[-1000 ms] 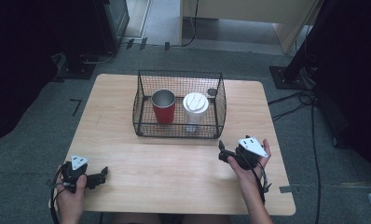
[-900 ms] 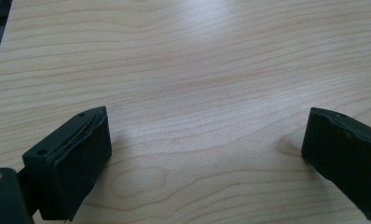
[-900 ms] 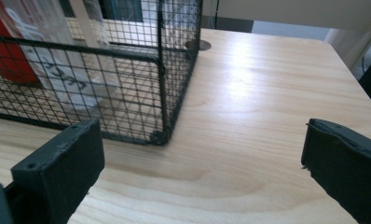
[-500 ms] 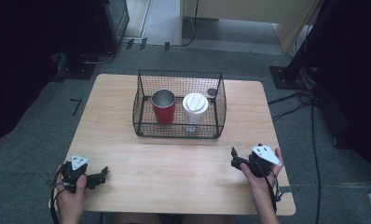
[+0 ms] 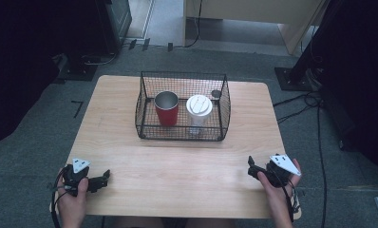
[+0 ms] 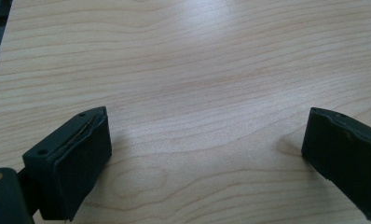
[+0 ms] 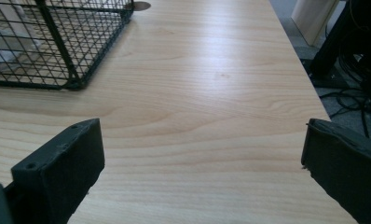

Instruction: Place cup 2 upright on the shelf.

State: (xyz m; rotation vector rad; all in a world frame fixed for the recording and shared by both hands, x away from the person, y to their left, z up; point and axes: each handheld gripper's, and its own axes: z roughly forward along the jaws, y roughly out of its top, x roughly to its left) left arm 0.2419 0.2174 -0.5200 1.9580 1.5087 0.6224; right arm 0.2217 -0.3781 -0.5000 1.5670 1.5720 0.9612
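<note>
A person is resting both hands on a light wooden table [image 5: 177, 171], each holding a two-jaw gripper near the front edge. The left gripper [image 5: 100, 179] is sitting by the front left corner, its jaws spread wide with nothing between them; in the left gripper view [image 6: 207, 154] only bare wood grain is lying between the two black jaws. The right gripper [image 5: 251, 167] is sitting by the front right corner, likewise released and empty, and in the right gripper view [image 7: 202, 158] its jaws are standing far apart over the tabletop. Well apart from both, toward the back edge at the middle of the tabletop, a black wire basket [image 5: 182, 135] is standing. Inside it, a red cup [image 5: 166, 111] with a shiny metal interior is standing upright on the left, and just beside it a clear cup with a white lid [image 5: 199, 108] is standing upright on the right. A small dark round object [image 5: 216, 93] is lying at the basket's back right corner.
</note>
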